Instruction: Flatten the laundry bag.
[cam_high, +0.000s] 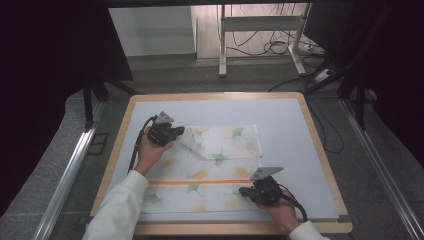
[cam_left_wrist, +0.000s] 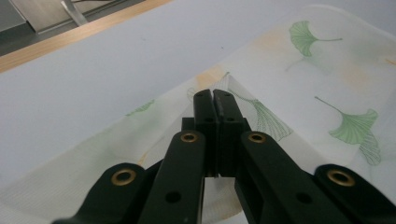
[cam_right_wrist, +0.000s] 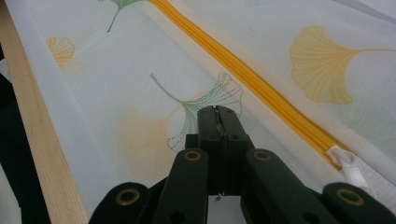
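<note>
A white mesh bag (cam_high: 220, 150) printed with green and yellow ginkgo leaves lies flat on the white mat (cam_high: 285, 120). An orange zipper (cam_high: 200, 182) runs across its near part. The bag's far left corner is folded over toward the right. My left gripper (cam_high: 181, 131) is at that corner, and in the left gripper view its jaws (cam_left_wrist: 213, 94) are shut with the folded fabric edge (cam_left_wrist: 252, 109) meeting the tips. My right gripper (cam_high: 242, 191) rests shut on the bag near its front right. Its tips (cam_right_wrist: 217, 110) sit on a stitched leaf beside the zipper (cam_right_wrist: 243, 77) and the white pull (cam_right_wrist: 348, 163).
The mat covers a wooden-edged table (cam_high: 320, 145). Bare mat lies to the right of and beyond the bag. Past the table are a dark floor, a metal stand (cam_high: 222, 45) and loose cables (cam_high: 280, 47).
</note>
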